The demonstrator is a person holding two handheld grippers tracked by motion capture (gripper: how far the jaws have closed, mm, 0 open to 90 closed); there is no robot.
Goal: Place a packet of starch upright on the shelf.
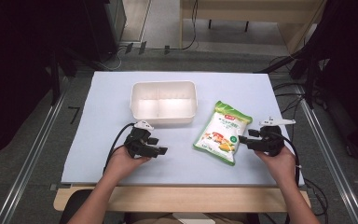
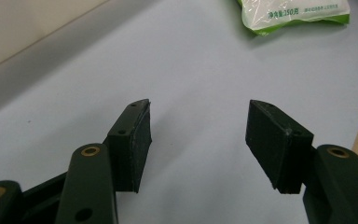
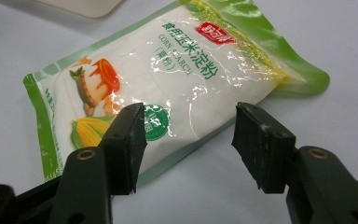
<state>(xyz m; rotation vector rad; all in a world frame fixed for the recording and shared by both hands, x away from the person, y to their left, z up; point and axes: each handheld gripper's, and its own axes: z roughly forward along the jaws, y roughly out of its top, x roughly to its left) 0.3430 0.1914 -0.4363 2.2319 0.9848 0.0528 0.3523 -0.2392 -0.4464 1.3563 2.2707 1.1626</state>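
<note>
A white and green bag of corn starch (image 1: 223, 132) lies flat on the pale table, right of centre. In the right gripper view the bag (image 3: 168, 88) fills the area just past the jaws. My right gripper (image 1: 243, 138) hovers at the bag's right edge, open, its pads (image 3: 260, 144) apart and pressing on nothing. My left gripper (image 1: 161, 150) rests low on the table at the left, pointing right toward the bag, open with bare table between its pads (image 2: 135, 140). The bag's bottom edge (image 2: 298, 16) lies far ahead of the left jaws.
A white two-compartment tub (image 1: 164, 101) stands behind the left gripper, near the table's middle. The table's wooden front edge (image 1: 182, 196) runs below both hands. Dark equipment and cables border the table on both sides.
</note>
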